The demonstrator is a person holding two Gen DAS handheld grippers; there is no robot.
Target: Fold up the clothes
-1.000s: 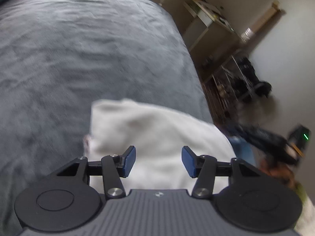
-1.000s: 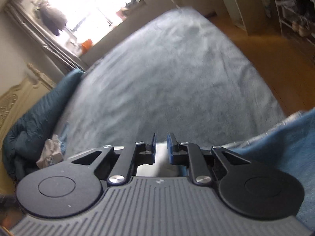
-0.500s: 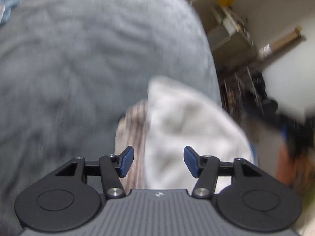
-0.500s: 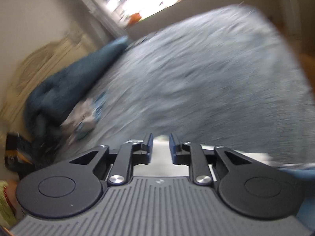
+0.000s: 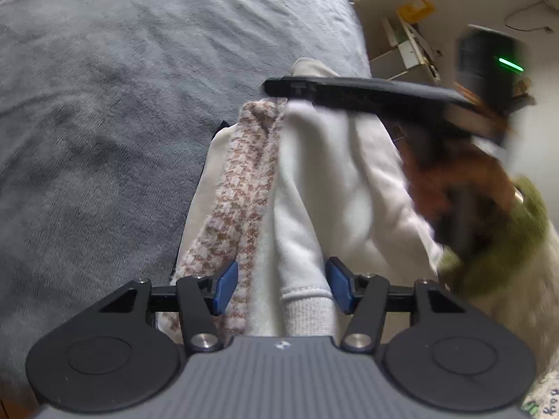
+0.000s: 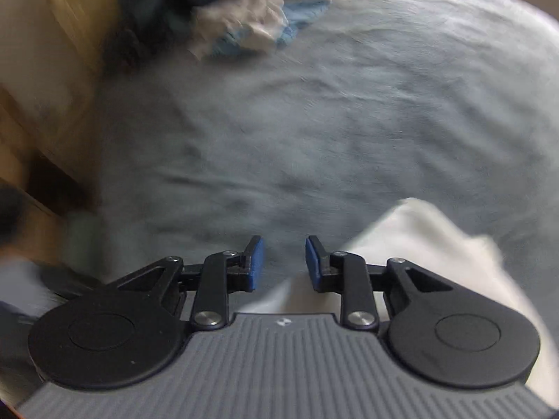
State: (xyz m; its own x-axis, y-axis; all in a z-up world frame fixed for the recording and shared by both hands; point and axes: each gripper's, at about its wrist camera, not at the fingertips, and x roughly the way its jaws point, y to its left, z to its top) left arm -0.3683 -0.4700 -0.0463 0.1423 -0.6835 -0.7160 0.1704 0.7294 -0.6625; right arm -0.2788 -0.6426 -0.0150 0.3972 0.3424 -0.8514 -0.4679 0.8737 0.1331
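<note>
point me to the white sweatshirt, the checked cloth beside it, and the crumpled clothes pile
white sweatshirt (image 5: pixel 335 181), left wrist view, on its bunched body.
checked cloth (image 5: pixel 244 188), left wrist view, on the brown-patterned strip.
clothes pile (image 6: pixel 244 24), right wrist view, on the pale crumpled part.

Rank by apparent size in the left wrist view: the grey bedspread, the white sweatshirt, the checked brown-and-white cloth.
1. grey bedspread: fills most of the frame.
2. white sweatshirt.
3. checked brown-and-white cloth: a narrow strip, partly tucked under the sweatshirt, so its true extent is hidden.
</note>
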